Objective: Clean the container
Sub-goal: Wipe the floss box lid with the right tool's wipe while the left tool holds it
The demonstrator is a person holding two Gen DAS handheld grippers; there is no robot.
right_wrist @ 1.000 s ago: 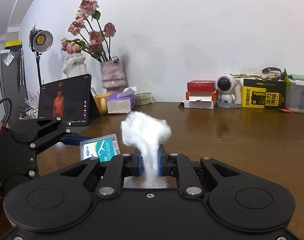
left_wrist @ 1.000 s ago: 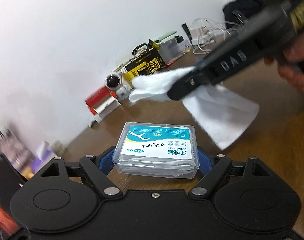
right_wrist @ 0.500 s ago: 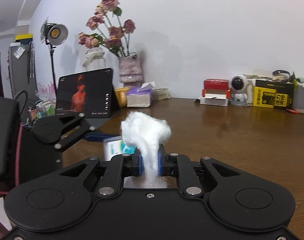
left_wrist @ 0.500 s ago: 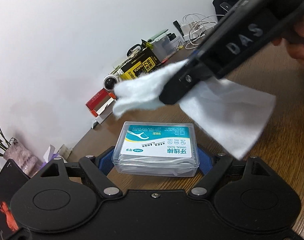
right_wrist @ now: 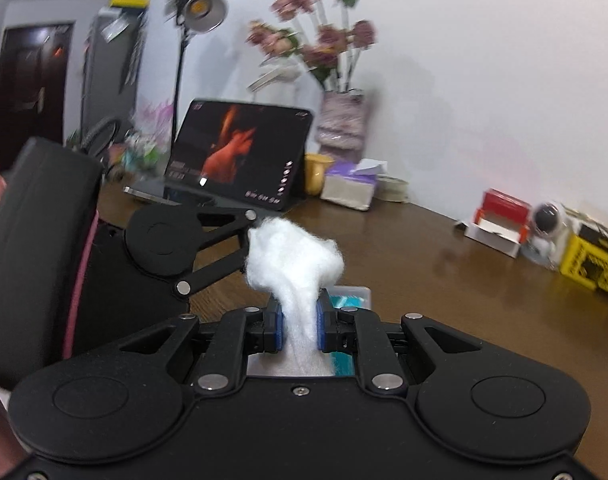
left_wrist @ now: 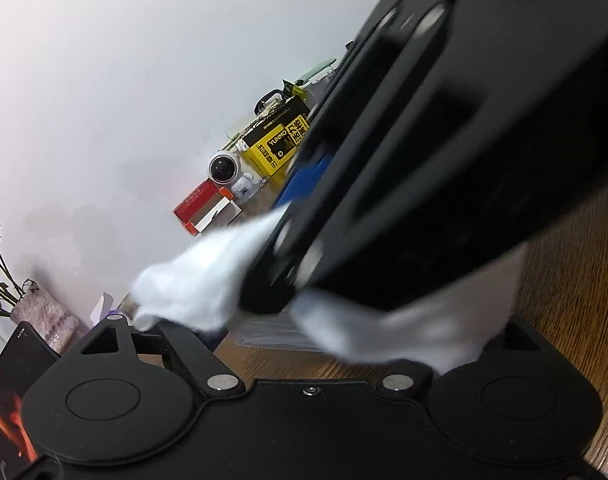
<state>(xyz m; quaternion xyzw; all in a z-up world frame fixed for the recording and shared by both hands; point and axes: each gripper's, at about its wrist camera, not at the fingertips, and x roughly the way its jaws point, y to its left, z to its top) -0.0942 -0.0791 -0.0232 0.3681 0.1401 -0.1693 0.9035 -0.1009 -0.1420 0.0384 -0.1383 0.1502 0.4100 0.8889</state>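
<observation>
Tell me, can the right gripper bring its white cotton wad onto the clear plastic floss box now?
Probably yes: the right gripper holds the white cotton wad just above the clear plastic floss box, nothing visible between.

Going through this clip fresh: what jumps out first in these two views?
The fluffy white cloth bunched up between the right gripper jaws, centre of the right wrist view. In the left wrist view that gripper looms large and blurred across the upper right, over the clear container, which is mostly hidden. Dried roses stand at the back wall.
</observation>
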